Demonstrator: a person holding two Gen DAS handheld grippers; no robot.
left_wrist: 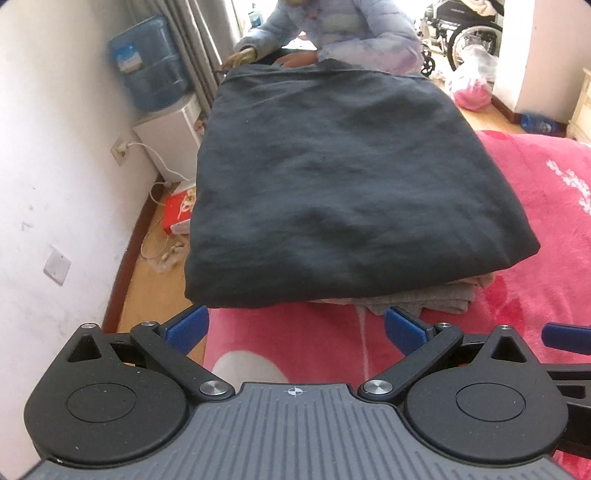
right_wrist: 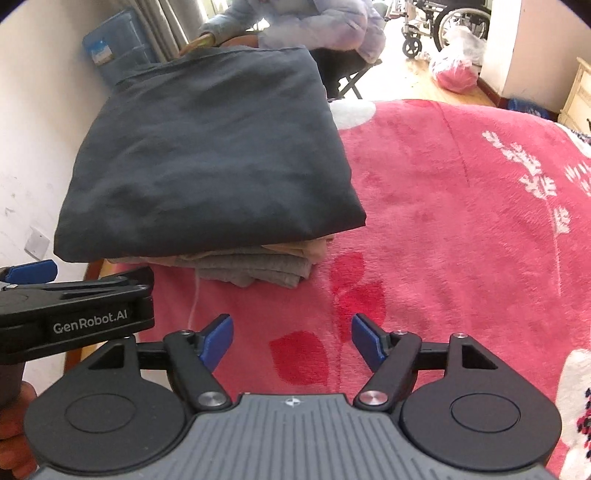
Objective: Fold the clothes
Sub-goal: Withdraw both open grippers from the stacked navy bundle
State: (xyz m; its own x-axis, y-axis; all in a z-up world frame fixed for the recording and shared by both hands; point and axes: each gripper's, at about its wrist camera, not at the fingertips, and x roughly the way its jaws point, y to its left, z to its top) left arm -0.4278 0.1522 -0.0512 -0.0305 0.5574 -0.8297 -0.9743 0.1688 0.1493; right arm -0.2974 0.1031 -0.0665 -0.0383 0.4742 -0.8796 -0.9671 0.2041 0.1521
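A folded dark navy garment (left_wrist: 332, 177) lies on top of a stack of folded grey and beige clothes (left_wrist: 417, 295) on a pink blanket (left_wrist: 554, 258). In the right wrist view the same dark garment (right_wrist: 207, 158) tops the grey folded pile (right_wrist: 258, 269), up and left of my right gripper. My left gripper (left_wrist: 295, 328) is open just short of the stack's near edge, with only blanket between its blue pads. My right gripper (right_wrist: 291, 339) is open over bare pink blanket (right_wrist: 461, 240), holding nothing. The left gripper's body (right_wrist: 74, 306) shows at the left edge.
A person in a pale puffer jacket (left_wrist: 332, 29) sits beyond the stack. A water dispenser with a blue bottle (left_wrist: 147, 62) stands by the white wall, with a red box (left_wrist: 177, 218) on the floor beside the bed. A wheelchair (left_wrist: 461, 33) and a plastic bag (right_wrist: 454, 70) are far right.
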